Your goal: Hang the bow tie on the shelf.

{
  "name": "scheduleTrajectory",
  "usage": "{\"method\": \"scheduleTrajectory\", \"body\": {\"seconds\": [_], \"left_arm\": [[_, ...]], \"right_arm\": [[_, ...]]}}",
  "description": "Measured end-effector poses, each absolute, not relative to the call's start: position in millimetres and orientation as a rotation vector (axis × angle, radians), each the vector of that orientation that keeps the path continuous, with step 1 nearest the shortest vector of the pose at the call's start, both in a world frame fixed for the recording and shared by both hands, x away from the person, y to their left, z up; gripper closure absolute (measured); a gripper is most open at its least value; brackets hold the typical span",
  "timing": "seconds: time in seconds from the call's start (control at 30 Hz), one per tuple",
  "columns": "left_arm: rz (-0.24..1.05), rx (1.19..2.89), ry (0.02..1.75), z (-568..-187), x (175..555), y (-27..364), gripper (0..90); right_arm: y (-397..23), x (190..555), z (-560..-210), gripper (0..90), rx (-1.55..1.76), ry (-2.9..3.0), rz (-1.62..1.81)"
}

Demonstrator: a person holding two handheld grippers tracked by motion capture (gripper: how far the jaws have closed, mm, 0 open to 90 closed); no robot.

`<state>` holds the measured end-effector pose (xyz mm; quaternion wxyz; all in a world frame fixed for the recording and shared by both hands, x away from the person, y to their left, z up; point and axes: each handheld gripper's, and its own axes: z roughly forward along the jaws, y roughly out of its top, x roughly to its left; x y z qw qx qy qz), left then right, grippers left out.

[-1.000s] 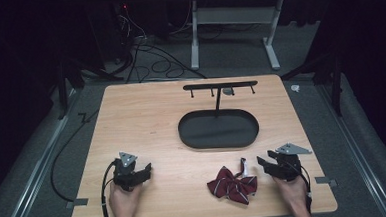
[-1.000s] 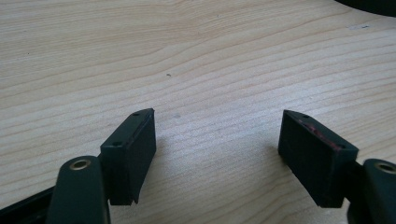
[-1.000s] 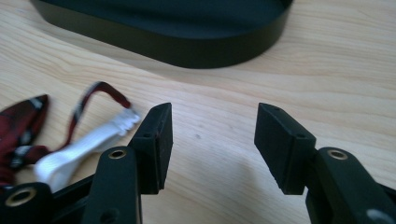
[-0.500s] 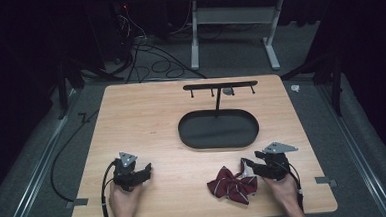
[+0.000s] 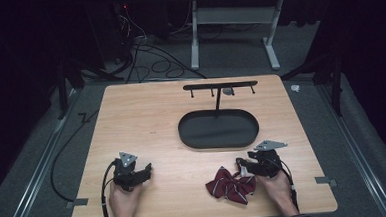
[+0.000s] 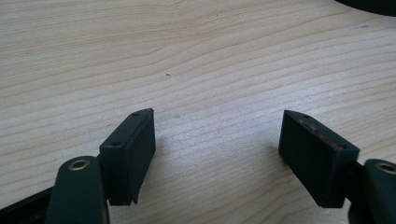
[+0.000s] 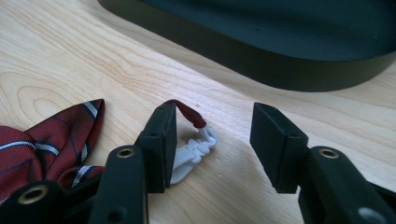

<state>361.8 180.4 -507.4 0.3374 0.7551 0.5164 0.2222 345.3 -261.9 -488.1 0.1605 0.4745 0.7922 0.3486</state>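
The right hand-held gripper (image 7: 212, 140), jaws spread beside the bow tie's white clasp (image 7: 194, 151), may close on air.

Bare table (image 5: 146, 121) ahead of left tongs (image 6: 217, 140); black tray (image 7: 289, 42) blocks path beyond right tongs (image 7: 212, 140).

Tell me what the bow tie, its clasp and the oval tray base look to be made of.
Bow tie: woven fabric, maroon with pale stripes, softly folded.
Clasp: probably white moulded plastic, with a slight sheen, on the tie's strap.
Oval tray base: matte black and rigid; coated metal or plastic, can't tell which.
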Motion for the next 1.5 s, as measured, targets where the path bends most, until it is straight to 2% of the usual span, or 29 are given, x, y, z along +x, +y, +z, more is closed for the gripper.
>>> {"method": "scheduleTrajectory", "body": {"seconds": [0.1,0.3,0.47,0.77,1.5], "left_arm": [[0.579,1.968,1.346,-507.4,361.8,180.4,27.7],[0.578,1.968,1.346,-507.4,361.8,180.4,27.7],[0.579,1.968,1.346,-507.4,361.8,180.4,27.6],[0.58,1.967,1.345,-507.5,361.9,180.4,27.6],[0.579,1.967,1.345,-507.6,361.9,180.3,27.4]], "right_arm": [[-257.3,347.6,-491.3,59.3,1.34,2.286,0.969],[-254.8,348.5,-493.7,76.8,1.318,2.302,0.941],[-255.0,348.5,-493.6,84.6,1.296,2.315,0.932],[-257.5,344.0,-484.1,87.8,1.252,2.307,0.931],[-268.7,344.3,-411.8,88.0,1.145,2.183,1.064]]}}
